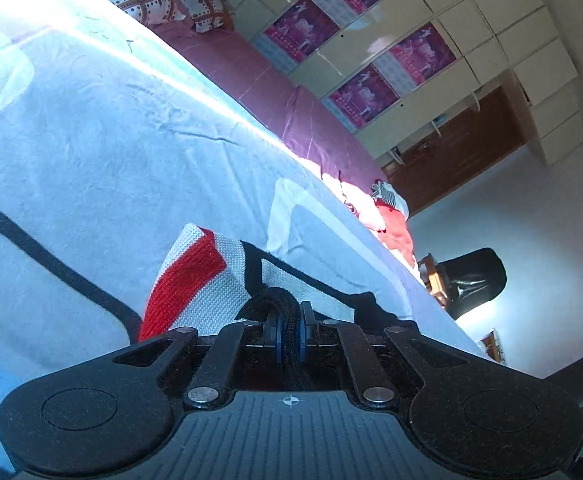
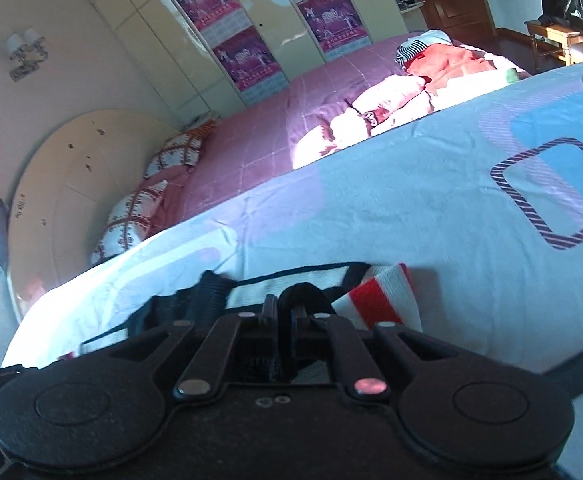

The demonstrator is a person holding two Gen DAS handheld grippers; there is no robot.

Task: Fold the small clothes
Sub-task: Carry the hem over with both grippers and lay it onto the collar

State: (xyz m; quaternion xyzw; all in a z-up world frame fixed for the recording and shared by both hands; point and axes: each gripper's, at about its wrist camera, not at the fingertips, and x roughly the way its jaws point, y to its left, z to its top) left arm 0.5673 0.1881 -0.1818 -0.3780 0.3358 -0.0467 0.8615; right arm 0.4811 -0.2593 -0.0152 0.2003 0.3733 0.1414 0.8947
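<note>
Both the left gripper (image 1: 289,322) and right gripper (image 2: 287,312) clamp the black edge of a white, red-striped knitted garment (image 1: 195,276) over the pale blue patterned bedsheet (image 1: 91,152).

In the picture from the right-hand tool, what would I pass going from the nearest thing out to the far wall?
Right gripper, its fingers shut on dark fabric → striped knit garment → pale blue sheet → pile of pink and red clothes on the pink bedcover → cupboard doors with purple posters.

Left claw (image 1: 289,330) and right claw (image 2: 287,314) both clamped, angled downward
</note>
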